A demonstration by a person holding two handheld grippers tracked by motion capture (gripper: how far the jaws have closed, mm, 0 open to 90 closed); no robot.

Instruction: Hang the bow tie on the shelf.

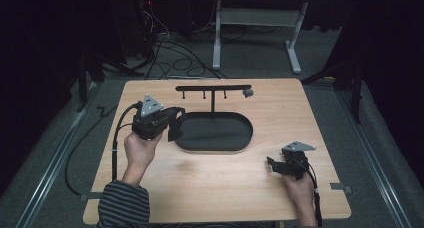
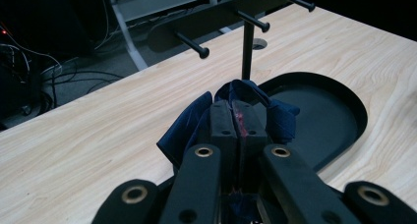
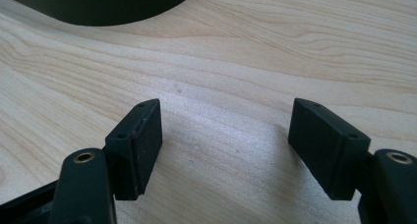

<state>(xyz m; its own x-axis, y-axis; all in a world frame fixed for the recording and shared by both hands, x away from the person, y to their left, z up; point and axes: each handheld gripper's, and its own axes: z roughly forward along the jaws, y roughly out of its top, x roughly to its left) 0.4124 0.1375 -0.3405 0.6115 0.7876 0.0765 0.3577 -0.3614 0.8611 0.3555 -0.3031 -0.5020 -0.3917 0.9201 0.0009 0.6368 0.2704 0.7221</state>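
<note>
My left gripper [image 1: 173, 124] is shut on a dark blue cloth [image 2: 194, 121], held just above the left rim of the black oval tray [image 1: 215, 144]. In the left gripper view the cloth bunches around both jaws, and a red strip shows between them. Behind the tray rises a black T-shaped rack [image 1: 213, 88] with several pegs [image 2: 199, 49] along its bar. My right gripper [image 1: 270, 164] rests low over the table near the front right, open, with bare wood between its jaws [image 3: 223, 145].
The wooden table [image 1: 220, 183] has free room at its front and right. A small round grey fitting [image 1: 247, 93] sits by the rack's right end. Cables and a white frame stand on the floor beyond the far edge.
</note>
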